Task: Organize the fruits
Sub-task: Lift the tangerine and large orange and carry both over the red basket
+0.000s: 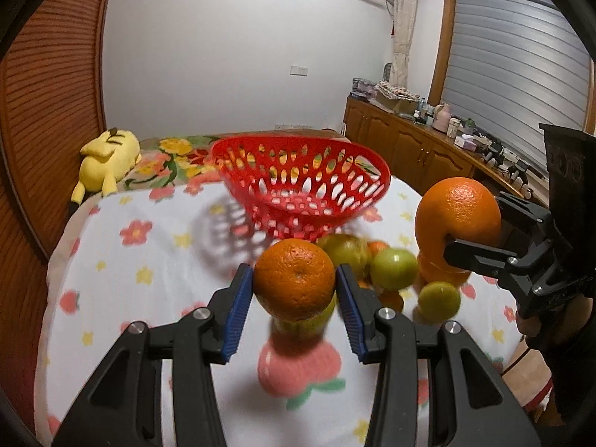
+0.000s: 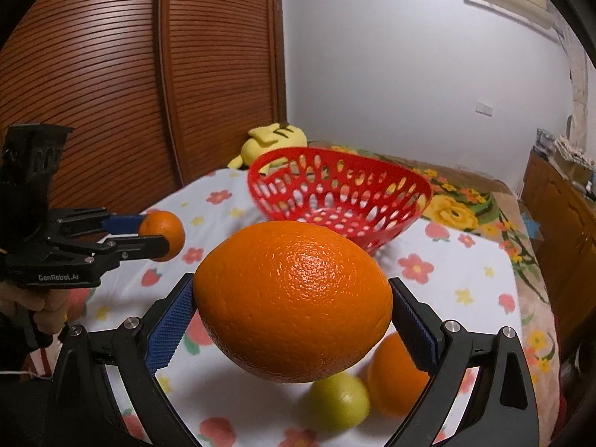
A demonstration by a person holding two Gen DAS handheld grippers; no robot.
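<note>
We see a small orange [image 1: 294, 279] clamped in the left gripper [image 1: 295, 300] and a large orange [image 2: 294, 300] clamped in the right gripper [image 2: 294, 329], both lifted above the flowered sheet [image 1: 123, 260] before the red basket [image 1: 301, 182]. The left gripper's body reads "GenRobot.AI".

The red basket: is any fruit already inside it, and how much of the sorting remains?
Nothing looks done yet: the red basket appears empty. In hand: the left gripper grips a small orange, and the right gripper grips a large orange, both lifted above the bedsheet. Left: both still need placing, and the loose green and orange fruits lie in front of the basket.
</note>
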